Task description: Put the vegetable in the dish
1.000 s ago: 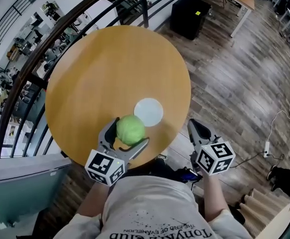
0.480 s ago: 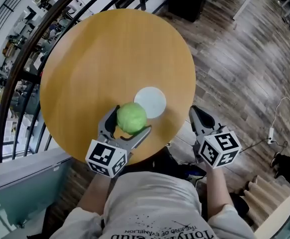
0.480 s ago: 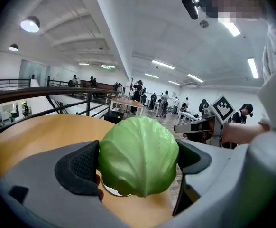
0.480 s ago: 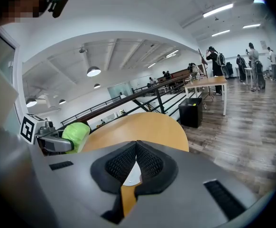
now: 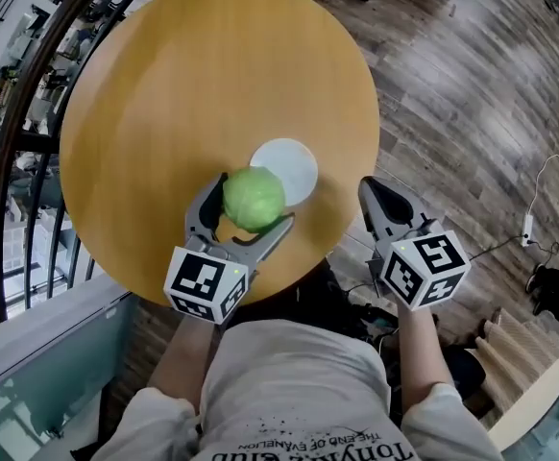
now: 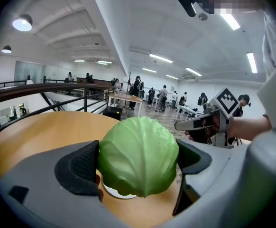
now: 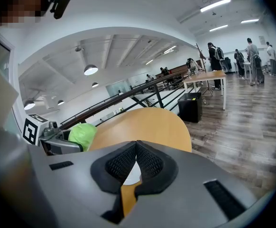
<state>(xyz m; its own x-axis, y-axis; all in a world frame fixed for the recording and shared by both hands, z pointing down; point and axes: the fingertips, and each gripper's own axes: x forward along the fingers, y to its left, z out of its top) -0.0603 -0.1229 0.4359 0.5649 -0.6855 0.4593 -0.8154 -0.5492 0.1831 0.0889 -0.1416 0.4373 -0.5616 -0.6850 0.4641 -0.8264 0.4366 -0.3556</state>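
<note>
Round wooden table (image 5: 164, 84), smooth pale-green cabbage (image 5: 254, 198)

The table (image 5: 164, 84) is smooth matt wood, the dish (image 5: 297, 159) smooth, the cabbage (image 5: 254, 198) waxy and veined, the floor (image 5: 452, 94) planked wood.

Big open-plan lab or office hall, upper level: dark curved metal railing (image 6: 43, 88), grey-brown wood-plank floor (image 5: 472, 94), long ceiling strip lights (image 6: 161, 58), pale wooden desk (image 7: 209, 77), standing people (image 7: 252, 51).

Round wooden table (image 5: 193, 75), smooth tan top, standing on dark plank floor (image 5: 452, 84). Lying flat on top, toward the near edge: one white dish (image 5: 297, 161), partly covered from view.
</note>
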